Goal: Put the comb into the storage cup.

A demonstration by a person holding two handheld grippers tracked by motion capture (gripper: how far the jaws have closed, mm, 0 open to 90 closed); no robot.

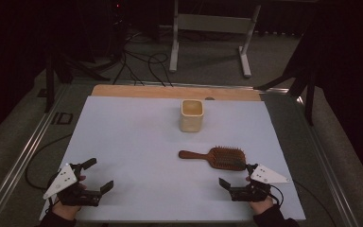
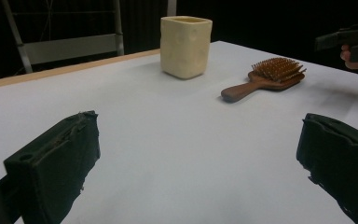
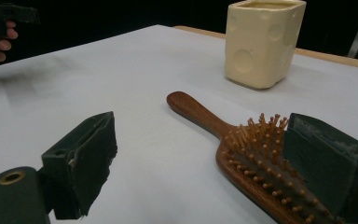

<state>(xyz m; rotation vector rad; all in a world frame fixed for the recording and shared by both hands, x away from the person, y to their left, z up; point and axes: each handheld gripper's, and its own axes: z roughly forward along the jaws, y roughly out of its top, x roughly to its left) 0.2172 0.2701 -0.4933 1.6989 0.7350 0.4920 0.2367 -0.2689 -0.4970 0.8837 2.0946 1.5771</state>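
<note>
A brown wooden hairbrush [image 1: 215, 157] lies bristles up on the white table top [image 1: 137, 142], handle pointing left. Behind it stands a cream square cup [image 1: 191, 115], upright. My left gripper [image 1: 100, 173] rests at the near left corner, open, with bare table between its jaws [image 2: 198, 135]; the cup [image 2: 185, 45] and brush [image 2: 265, 77] are far ahead of it. My right gripper [image 1: 236, 174] is open just in front of the brush head. In the right gripper view [image 3: 200, 135] one jaw stands at the bristles of the brush [image 3: 242, 144] and the other on bare table; the cup [image 3: 263, 42] is beyond.
A wooden strip [image 1: 170, 91] runs along the table's far edge. Beyond it on the floor stand a white metal frame [image 1: 208, 28] and loose cables [image 1: 142, 61]. Metal rails [image 1: 23, 151] flank the table. Dark surroundings on both sides.
</note>
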